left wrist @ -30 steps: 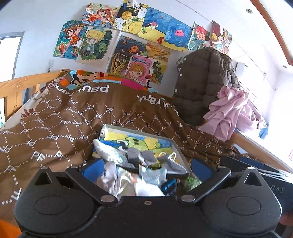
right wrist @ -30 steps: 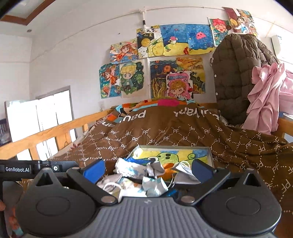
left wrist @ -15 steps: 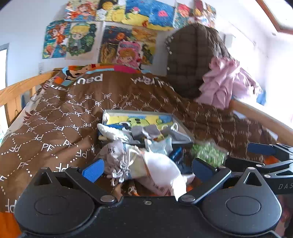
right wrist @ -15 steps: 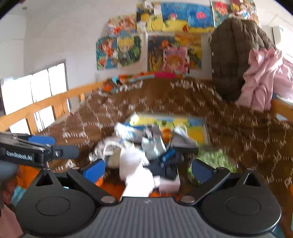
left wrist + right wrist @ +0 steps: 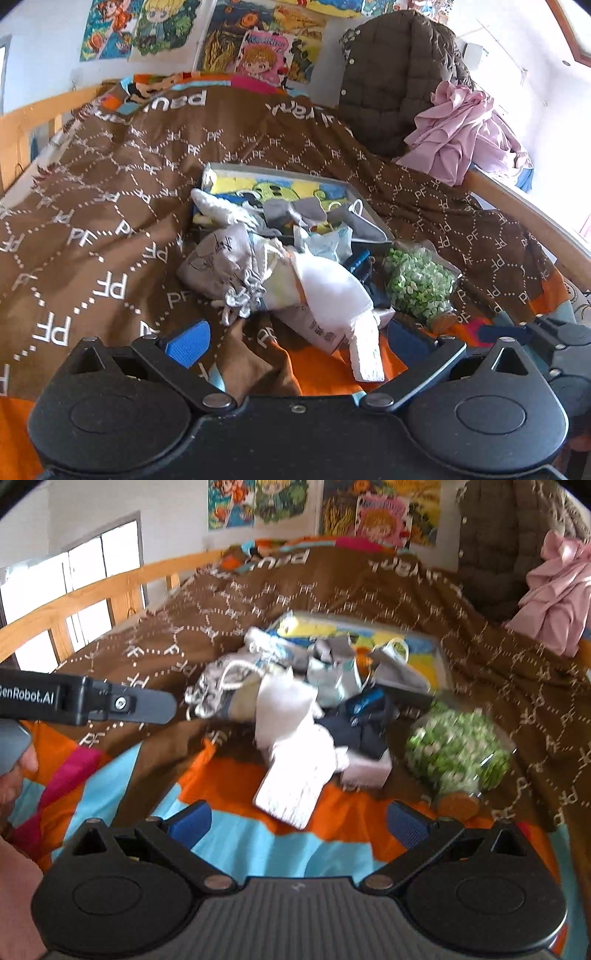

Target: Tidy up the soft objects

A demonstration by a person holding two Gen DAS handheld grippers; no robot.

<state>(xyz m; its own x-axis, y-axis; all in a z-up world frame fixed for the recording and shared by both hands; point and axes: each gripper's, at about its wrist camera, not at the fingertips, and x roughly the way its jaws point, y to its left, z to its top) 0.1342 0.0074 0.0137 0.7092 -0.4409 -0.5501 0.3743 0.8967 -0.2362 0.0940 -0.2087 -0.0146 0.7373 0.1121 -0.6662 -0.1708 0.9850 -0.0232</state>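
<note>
A heap of soft things lies on the bed: a grey drawstring pouch, a white cloth, a white packet, grey face masks, a dark blue item and a clear bag of green bits. Part of the heap spills from a shallow cartoon-printed box. My left gripper hovers open just short of the heap, holding nothing. The right gripper is also open and empty, near the packet.
A brown patterned quilt covers the bed, with an orange and blue sheet in front. Wooden rails run along both sides. A brown padded coat and pink cloth hang at the far right. A hand is at the left.
Both grippers have pulled back and tilted down, so the heap now sits further ahead and the front sheet shows. Both stayed open. The heap has not moved.
</note>
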